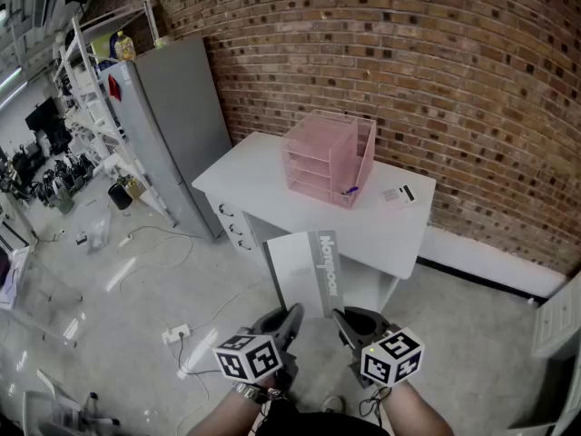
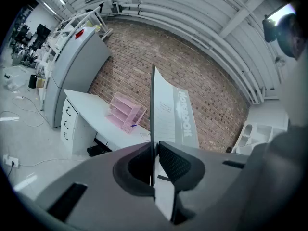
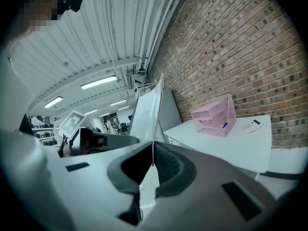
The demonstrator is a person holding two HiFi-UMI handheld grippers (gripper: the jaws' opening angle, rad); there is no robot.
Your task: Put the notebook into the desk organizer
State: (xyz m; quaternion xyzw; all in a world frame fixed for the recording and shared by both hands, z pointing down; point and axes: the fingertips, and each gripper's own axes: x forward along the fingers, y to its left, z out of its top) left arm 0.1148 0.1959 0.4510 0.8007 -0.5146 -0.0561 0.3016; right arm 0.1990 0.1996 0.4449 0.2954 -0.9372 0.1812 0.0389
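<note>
My left gripper [image 1: 283, 323] clamped on lower left edge of notebook [image 1: 306, 271]; my right gripper [image 1: 352, 322] clamped on lower right edge. Notebook held upright in mid-air, lower centre of frame, well apart from pink desk organizer [image 1: 329, 157] on white counter [image 1: 254, 184], upper centre.

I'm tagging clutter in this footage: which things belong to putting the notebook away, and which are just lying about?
Job: notebook, clamped by left hand-held gripper and right hand-held gripper; pink desk organizer on the white desk.
Lying about: small white device on the desk; grey cabinet; shelving rack.
</note>
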